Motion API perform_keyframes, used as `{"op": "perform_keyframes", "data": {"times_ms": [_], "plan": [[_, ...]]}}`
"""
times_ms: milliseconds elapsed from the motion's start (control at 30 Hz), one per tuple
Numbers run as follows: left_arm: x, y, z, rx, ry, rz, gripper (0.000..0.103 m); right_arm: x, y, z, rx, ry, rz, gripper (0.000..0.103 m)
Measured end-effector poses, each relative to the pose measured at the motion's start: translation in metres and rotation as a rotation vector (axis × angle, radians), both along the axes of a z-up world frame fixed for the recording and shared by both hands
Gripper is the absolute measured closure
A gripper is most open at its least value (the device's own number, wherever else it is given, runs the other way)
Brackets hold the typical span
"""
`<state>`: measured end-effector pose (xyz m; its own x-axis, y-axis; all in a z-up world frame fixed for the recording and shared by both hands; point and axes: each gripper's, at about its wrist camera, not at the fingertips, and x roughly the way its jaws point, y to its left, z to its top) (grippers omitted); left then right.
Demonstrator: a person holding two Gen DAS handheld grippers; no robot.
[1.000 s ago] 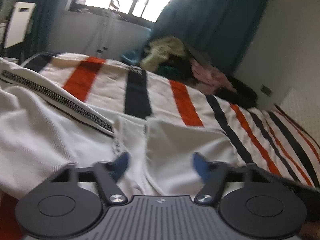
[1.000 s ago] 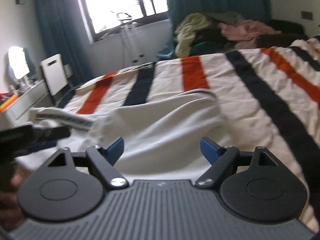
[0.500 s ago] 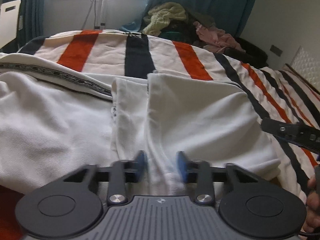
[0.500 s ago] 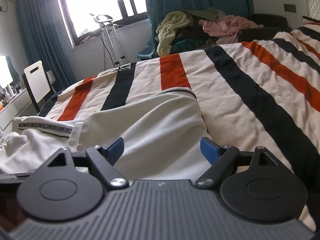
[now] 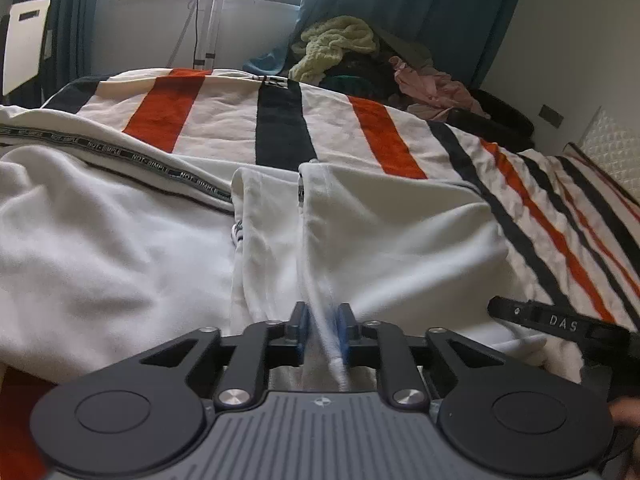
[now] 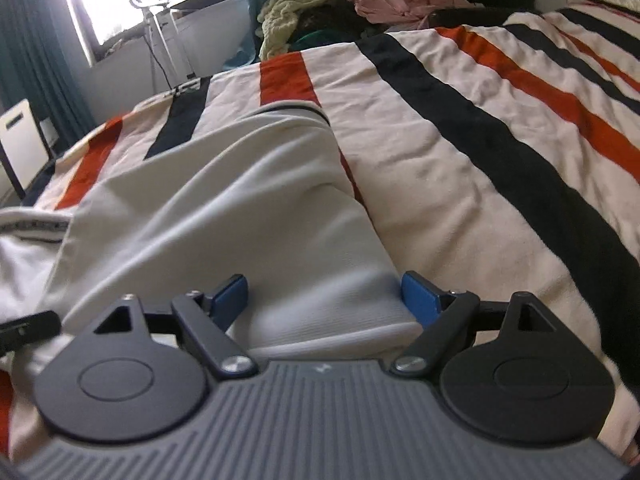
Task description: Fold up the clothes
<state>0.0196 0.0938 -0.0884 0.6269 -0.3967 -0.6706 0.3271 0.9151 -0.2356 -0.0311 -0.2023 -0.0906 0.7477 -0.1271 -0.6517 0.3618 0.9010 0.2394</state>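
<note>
The left gripper (image 5: 322, 330), wide apart a second ago, now clenches the white garment (image 5: 400, 240) hem at bottom centre; the right gripper (image 6: 326, 294) stays released, so lifting can begin.

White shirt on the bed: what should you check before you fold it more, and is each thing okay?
1. Left gripper pinching the shirt: ok, fingers closed on a ridge of cloth.
2. Right gripper holding cloth: not ok, jaws wide open, the hem only lies between them.
3. Right gripper lined up with the shirt's edge: ok, the hem sits between its fingers.
4. Shirt flat: not ok, wrinkles and a bunched fold at the middle.
5. Room on the blanket to fold onto: ok, bare stripes beside the shirt.
6. How thick a layer the left gripper holds: cannot tell.
</note>
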Motion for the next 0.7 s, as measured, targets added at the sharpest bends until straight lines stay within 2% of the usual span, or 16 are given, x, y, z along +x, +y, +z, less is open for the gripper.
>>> {"op": "perform_keyframes", "data": {"times_ms": [67,100,133,200,333,500,600,633,667,700], "plan": [[0.009,0.006,0.007,-0.062,0.008,-0.007,0.077,-0.003,-0.002,0.001,0.020,-0.011,-0.009,0.018],[0.014,0.010,0.010,-0.099,0.012,-0.010,0.069,-0.003,-0.003,0.001,0.027,-0.014,-0.014,0.018],[0.022,0.011,0.013,-0.124,0.017,-0.007,0.057,-0.004,-0.003,0.000,0.034,-0.015,-0.019,0.018],[0.041,0.013,0.019,-0.161,0.019,-0.002,0.046,-0.003,-0.003,0.000,0.039,-0.017,-0.027,0.018],[0.088,0.008,0.013,-0.212,0.042,0.004,0.043,-0.001,-0.002,-0.001,0.031,-0.021,-0.028,0.016],[0.138,-0.004,-0.011,-0.277,0.087,-0.023,0.051,0.000,0.000,-0.002,0.012,-0.021,-0.029,0.016],[0.161,-0.008,-0.023,-0.342,0.120,-0.052,0.071,0.001,0.004,-0.003,-0.014,-0.019,-0.028,0.016],[0.165,-0.011,-0.025,-0.326,0.124,-0.047,0.083,0.002,0.005,-0.004,-0.025,-0.016,-0.027,0.016],[0.167,-0.012,-0.026,-0.307,0.110,-0.049,0.091,0.003,0.007,-0.005,-0.037,-0.014,-0.027,0.016],[0.167,-0.012,-0.026,-0.300,0.087,-0.055,0.094,0.004,0.008,-0.005,-0.048,-0.012,-0.027,0.015]]}}
